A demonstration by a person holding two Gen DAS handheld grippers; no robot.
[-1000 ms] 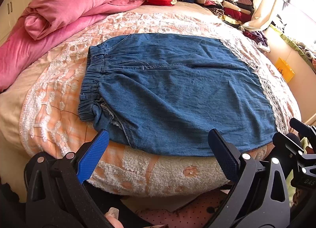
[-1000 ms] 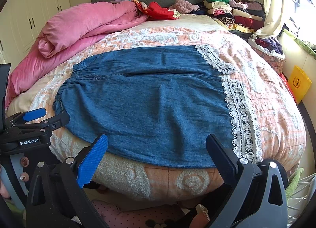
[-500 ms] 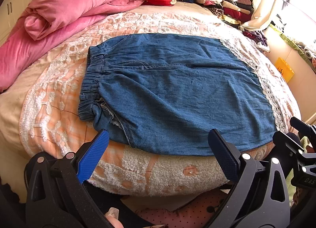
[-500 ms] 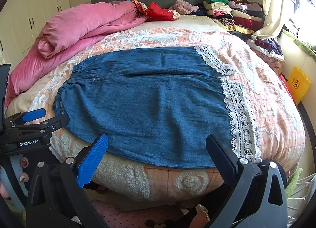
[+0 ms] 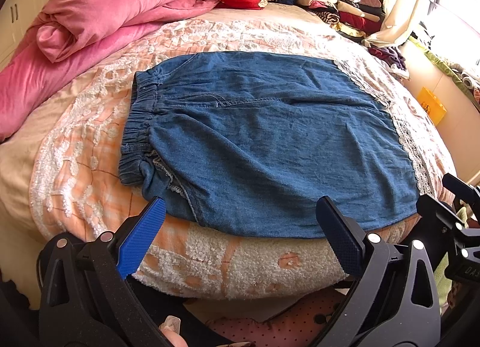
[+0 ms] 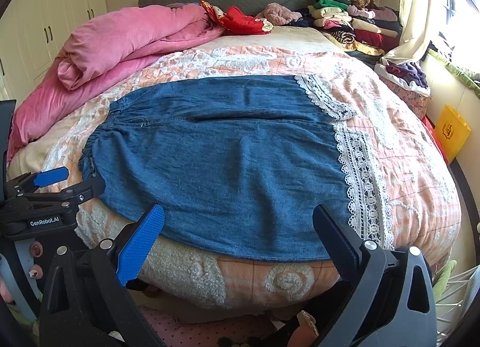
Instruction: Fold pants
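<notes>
Blue denim pants (image 5: 264, 143) lie flat on the bed, elastic waistband at the left, white lace hems (image 6: 360, 179) at the right. They lie with one leg behind the other, their near edge at the bed's front edge. My left gripper (image 5: 240, 212) hangs open just before that near edge, toward the waist end, holding nothing. My right gripper (image 6: 238, 221) hangs open before the near edge toward the hem end, also empty. Each gripper shows at the edge of the other's view: the right gripper (image 5: 459, 200), the left gripper (image 6: 69, 182).
A peach and white textured bedspread (image 6: 399, 149) covers the bed. A rolled pink duvet (image 5: 99, 16) lies at the back left. Red clothes (image 6: 243, 21) and stacks of folded clothes (image 6: 354, 22) sit by the headboard. A yellow bag (image 6: 453, 134) stands on the right.
</notes>
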